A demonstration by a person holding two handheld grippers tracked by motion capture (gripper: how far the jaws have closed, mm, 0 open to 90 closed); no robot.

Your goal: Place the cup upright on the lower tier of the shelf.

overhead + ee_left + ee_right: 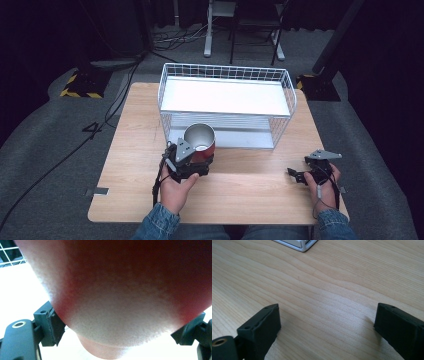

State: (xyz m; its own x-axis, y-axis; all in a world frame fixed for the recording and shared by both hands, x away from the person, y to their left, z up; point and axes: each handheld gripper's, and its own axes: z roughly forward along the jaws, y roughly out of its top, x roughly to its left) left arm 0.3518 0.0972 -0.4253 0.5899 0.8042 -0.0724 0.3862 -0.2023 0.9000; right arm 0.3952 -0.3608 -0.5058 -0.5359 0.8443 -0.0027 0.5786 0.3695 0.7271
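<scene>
A red cup (201,144) with a shiny metal inside stands upright just in front of the white wire rack (226,105). My left gripper (192,162) is shut on the red cup; in the left gripper view the cup's red wall (125,295) sits between both pads (53,326), pressed against them. My right gripper (300,176) rests low over the wooden table (250,185) near its right front edge. In the right gripper view my right gripper (327,330) stands open, with bare wood between the jaws.
The two-level wire rack has a white top shelf (225,96) and a lower shelf; its corner (302,246) lies ahead in the right gripper view. Cables (90,135) run over the grey floor to the left. Chair and desk legs (240,35) stand beyond the table.
</scene>
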